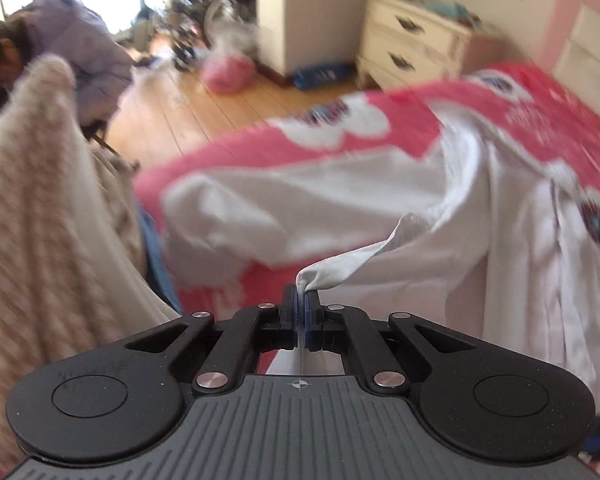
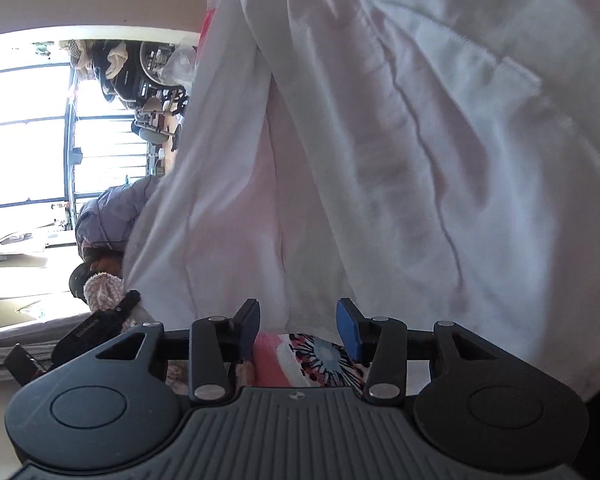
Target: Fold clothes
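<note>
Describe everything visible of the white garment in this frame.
The white garment is thin, smooth woven fabric, creased and unfolded, spread across the pink floral bedspread. A sleeve-like part stretches left. The left claw is shut on a pinched corner, lifting a taut ridge. In the right wrist view it hangs close before the open right claw, slightly translucent, seams showing.

Motion blur smears your left-wrist view: the pink bedspread (image 1: 380, 152), the white garment (image 1: 300, 200) and the fuzzy beige blanket (image 1: 40, 200) lose all detail, and the blanket is cut off by the left edge. In your right-wrist view the garment (image 2: 380, 160) fills most of the frame, hiding the room behind it and running off the top and right edges. Where the cloth ends inside the left gripper (image 1: 302, 300) can't be told.
</note>
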A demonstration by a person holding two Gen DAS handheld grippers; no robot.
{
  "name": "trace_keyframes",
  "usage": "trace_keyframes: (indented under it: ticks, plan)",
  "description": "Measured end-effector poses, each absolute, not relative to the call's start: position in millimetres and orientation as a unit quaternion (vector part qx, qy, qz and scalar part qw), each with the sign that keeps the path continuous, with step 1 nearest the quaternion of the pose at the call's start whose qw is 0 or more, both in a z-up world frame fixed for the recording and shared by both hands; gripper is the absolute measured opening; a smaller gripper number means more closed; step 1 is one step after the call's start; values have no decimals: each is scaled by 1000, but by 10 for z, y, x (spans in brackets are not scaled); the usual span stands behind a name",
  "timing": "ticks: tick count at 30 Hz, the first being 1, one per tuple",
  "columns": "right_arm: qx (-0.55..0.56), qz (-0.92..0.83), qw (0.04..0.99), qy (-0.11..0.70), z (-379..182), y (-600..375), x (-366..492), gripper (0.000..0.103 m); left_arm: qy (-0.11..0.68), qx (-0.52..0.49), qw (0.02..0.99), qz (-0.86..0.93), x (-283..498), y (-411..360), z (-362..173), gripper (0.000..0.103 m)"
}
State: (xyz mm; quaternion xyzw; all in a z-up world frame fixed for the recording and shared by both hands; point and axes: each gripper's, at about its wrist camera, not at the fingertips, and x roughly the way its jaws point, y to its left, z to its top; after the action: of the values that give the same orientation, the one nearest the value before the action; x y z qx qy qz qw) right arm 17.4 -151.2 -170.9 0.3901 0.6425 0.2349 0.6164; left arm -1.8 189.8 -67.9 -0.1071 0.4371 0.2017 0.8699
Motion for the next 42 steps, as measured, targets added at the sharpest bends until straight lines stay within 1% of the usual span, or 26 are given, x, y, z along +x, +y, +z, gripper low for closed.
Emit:
trace_keyframes:
  ticks: [4,9,10,13,15,17,19,22,26,30,31,33,34,35,36,39,40,42]
  plan:
    - [364,237,620,654,-1889,-1110,371,40,389,-106,884,236,34,2208,-389,1]
    - [339,228,627,663,-2144,-684,548,40,333,-95,902,259,86,2424,-184,1]
    - [329,221,630,668,-2216,-619,572,37,322,-98,905,259,86,2444,-156,1]
    - [354,215,613,673,-2348,-621,618,37,296,-112,915,250,80,2478,-72,1]
    - [376,216,603,670,-2309,-726,632,38,291,-123,919,234,71,2442,-43,1]
    - [387,216,611,656,-2176,-924,594,41,290,-122,927,203,34,2342,-41,1]
    - [403,215,617,641,-2031,-1164,545,41,288,-124,936,161,-18,2198,-46,1]
    - [433,208,628,612,-1770,-1673,424,41,289,-127,946,79,-107,1873,-41,1]
    - [439,184,648,595,-1457,-2342,235,42,298,-121,947,-15,-314,1315,-85,1]
    - [435,172,667,580,-1299,-2802,48,43,349,-118,925,-97,-483,768,-342,2]
    - [439,169,666,579,-1314,-2878,5,44,370,-112,914,-119,-480,656,-452,4]
    - [447,158,662,580,-1390,-2949,-69,44,440,-93,881,-146,-408,384,-793,17]
    - [447,154,662,582,-1428,-2941,-88,44,471,-84,865,-151,-380,268,-979,36]
    - [444,156,663,582,-1441,-2916,-99,44,501,-75,848,-155,-354,155,-1166,41]
    - [441,161,665,581,-1444,-2884,-110,44,523,-64,836,-154,-349,68,-1312,41]
    - [431,175,666,583,-1452,-2677,-96,44,550,-28,821,-152,-418,-27,-1429,42]
    - [427,177,664,588,-1477,-2625,-81,44,548,-30,823,-148,-452,-3,-1402,44]
    - [417,180,660,599,-1536,-2514,-56,44,543,-50,827,-139,-500,136,-1302,53]
